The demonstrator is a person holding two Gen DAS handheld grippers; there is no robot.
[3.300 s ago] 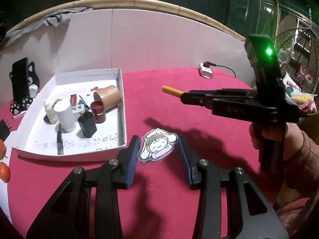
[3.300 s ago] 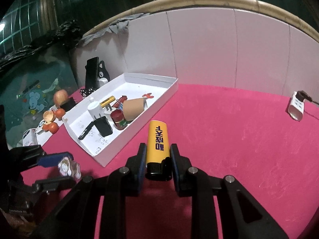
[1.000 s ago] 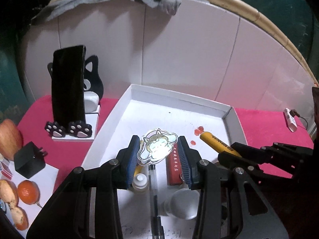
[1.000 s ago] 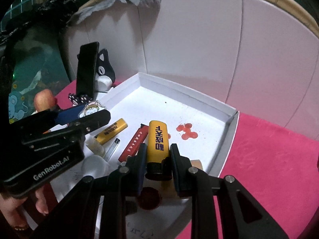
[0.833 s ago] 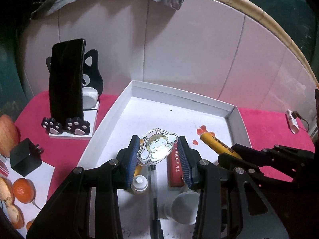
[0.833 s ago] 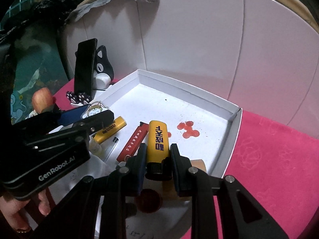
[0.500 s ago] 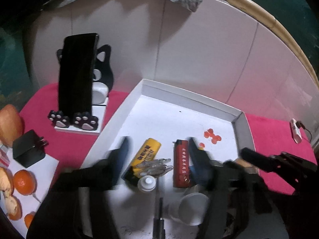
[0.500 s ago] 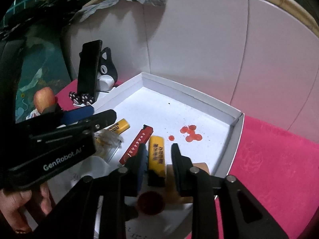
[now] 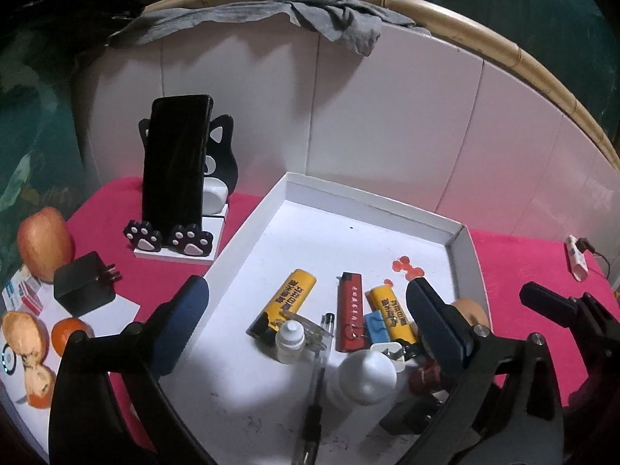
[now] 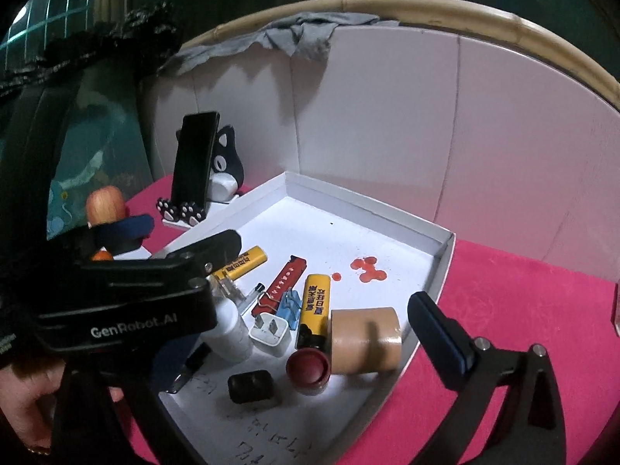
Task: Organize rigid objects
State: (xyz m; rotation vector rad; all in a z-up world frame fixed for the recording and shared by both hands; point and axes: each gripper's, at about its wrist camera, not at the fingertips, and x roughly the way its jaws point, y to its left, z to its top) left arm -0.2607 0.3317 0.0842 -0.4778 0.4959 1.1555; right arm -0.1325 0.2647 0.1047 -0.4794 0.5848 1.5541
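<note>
Both tools wide apart, jaws just opened, nothing between the pads. Left tool [image 9: 310, 310] and right tool [image 10: 310, 310] hang over the white tray [image 9: 372, 201].

Tray contents, left to right in the left wrist view:
- yellow lighter [image 9: 285, 306], black cap end, dark print, lying flat
- clear acrylic charm [image 9: 306, 327] resting on that lighter's near end, just behind a small white dropper bottle [image 9: 290, 341]
- black pen [image 9: 319, 379], pointing toward the camera
- red lighter [image 9: 350, 316], flat, roughly parallel to the yellow ones
- blue binder clip [image 9: 376, 329], touching the second yellow lighter [image 9: 389, 317]
- white plug adapter [image 9: 387, 350], white bottle [image 9: 362, 378] upright in front

Right wrist view adds: tan cardboard tube [image 10: 366, 339] on its side near the tray's right wall, dark red cap [image 10: 309, 374] touching it, black block [image 10: 252, 387] just left of that. Red blot [image 10: 366, 267] on the tray floor, scribbles near the front edge.

Tray sits on a counter [image 9: 523, 263] with magenta cloth. Left of the tray: apple [image 9: 44, 248], black charger [image 9: 83, 285], oranges [image 9: 68, 339], phone [image 9: 176, 162] upright in a black cat stand [image 9: 223, 155]. White panel wall [image 9: 387, 116] curves behind, bamboo rim on top, grey rag [image 9: 329, 15] draped over it. Room beyond is dark.
</note>
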